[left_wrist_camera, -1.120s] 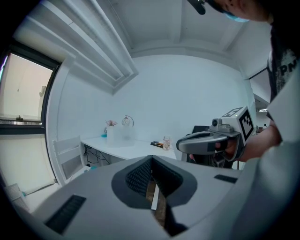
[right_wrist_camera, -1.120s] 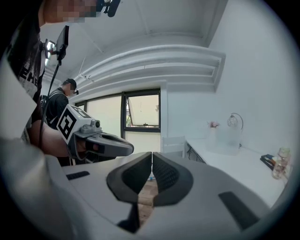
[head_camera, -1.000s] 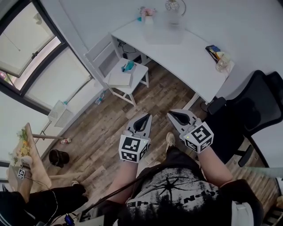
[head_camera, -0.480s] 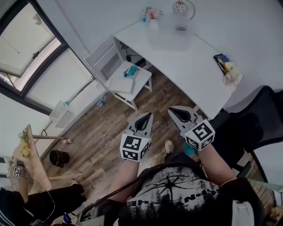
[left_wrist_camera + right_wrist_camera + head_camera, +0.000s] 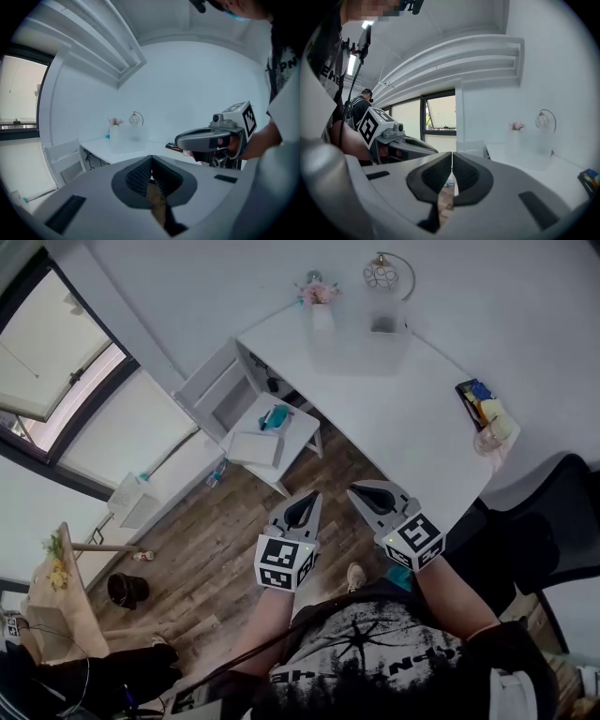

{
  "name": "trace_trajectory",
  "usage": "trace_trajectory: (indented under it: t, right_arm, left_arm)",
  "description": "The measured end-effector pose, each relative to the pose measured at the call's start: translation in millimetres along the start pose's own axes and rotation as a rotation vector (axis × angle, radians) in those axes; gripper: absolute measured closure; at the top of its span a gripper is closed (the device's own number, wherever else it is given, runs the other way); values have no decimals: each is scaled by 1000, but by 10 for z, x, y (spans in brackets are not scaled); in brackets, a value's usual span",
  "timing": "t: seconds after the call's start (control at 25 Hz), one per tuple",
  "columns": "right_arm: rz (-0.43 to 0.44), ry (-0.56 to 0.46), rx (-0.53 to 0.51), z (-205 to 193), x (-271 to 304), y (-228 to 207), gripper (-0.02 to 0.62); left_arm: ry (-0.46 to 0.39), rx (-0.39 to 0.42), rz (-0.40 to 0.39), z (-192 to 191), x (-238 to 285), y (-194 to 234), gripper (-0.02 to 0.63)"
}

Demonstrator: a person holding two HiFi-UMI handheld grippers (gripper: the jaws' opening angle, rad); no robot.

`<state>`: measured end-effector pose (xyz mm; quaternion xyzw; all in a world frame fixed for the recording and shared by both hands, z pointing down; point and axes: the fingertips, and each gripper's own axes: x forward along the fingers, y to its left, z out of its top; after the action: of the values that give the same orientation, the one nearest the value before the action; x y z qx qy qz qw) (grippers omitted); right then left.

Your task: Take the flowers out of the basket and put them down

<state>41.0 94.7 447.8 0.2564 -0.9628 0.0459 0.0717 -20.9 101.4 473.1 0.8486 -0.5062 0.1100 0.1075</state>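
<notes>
Pink flowers (image 5: pixel 317 292) stand in a small white vase at the back of a white desk (image 5: pixel 412 418). Beside them are a pale see-through container (image 5: pixel 361 332) and a wire globe lamp (image 5: pixel 382 276). My left gripper (image 5: pixel 312 495) and right gripper (image 5: pixel 354 489) hover side by side above the wooden floor, short of the desk's front edge. Both are shut with nothing between their jaws. The left gripper view shows its closed jaws, with the flowers (image 5: pixel 114 121) and the container (image 5: pixel 128 139) far ahead. In the right gripper view the flowers (image 5: pixel 516 126) are small and distant.
A white side table (image 5: pixel 272 427) with a teal item stands left of the desk. A black office chair (image 5: pixel 553 512) is at the right. Small coloured items (image 5: pixel 487 413) lie on the desk's right end. A black bin (image 5: pixel 126 589) and a seated person (image 5: pixel 94 676) are at lower left.
The desk has slid lower and nearer in the head view, as I move towards it. Both grippers have stayed shut and side by side.
</notes>
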Motion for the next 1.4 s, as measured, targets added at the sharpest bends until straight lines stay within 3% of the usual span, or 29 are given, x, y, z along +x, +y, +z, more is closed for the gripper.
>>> trace_trajectory:
  t: [0.48, 0.84, 1.28, 1.4]
  right_arm:
    - [48, -51, 2, 76, 113, -738, 578]
    - [41, -32, 14, -2, 316, -932, 578]
    - [-32, 8, 2, 42, 1027, -1330, 577]
    - [-37, -21, 100, 162, 1293, -1465, 577]
  left_arm:
    - [19, 18, 47, 165, 712, 89, 595]
    - [48, 0, 41, 73, 918, 262, 595]
    - [33, 3, -39, 232, 1409, 1009, 595]
    - [33, 19, -75, 352, 1560, 1282, 595]
